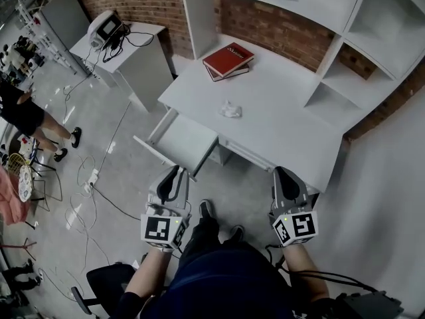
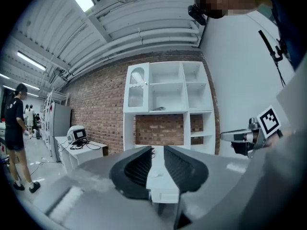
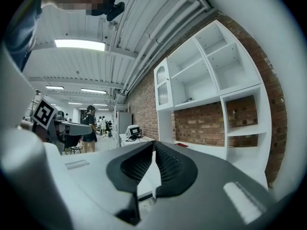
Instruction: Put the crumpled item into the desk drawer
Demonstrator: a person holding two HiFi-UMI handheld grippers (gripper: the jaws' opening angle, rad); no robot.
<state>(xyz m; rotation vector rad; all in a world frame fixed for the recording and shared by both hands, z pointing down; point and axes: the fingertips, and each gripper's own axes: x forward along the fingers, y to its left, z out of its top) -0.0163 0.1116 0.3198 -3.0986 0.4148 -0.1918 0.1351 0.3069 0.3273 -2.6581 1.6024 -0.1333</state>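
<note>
The crumpled white item [image 1: 230, 109] lies near the middle of the white desk [image 1: 285, 121]. Below the desk's left front, the drawer [image 1: 184, 145] stands pulled out with nothing visible in it. My left gripper [image 1: 173, 174] hovers just in front of the drawer, and in the left gripper view its jaws [image 2: 157, 150] stand a little apart with nothing between them. My right gripper [image 1: 284, 173] is held at the desk's front edge, further right. It is shut and empty in the right gripper view [image 3: 153, 145]. Both grippers are well short of the crumpled item.
Two red books [image 1: 228, 60] lie at the desk's back left. White shelves [image 1: 345, 58] rise behind and to the right. A side table with a device [image 1: 106, 28] stands to the left, cables [image 1: 89, 178] trail on the floor, and a person [image 1: 26, 115] stands at far left.
</note>
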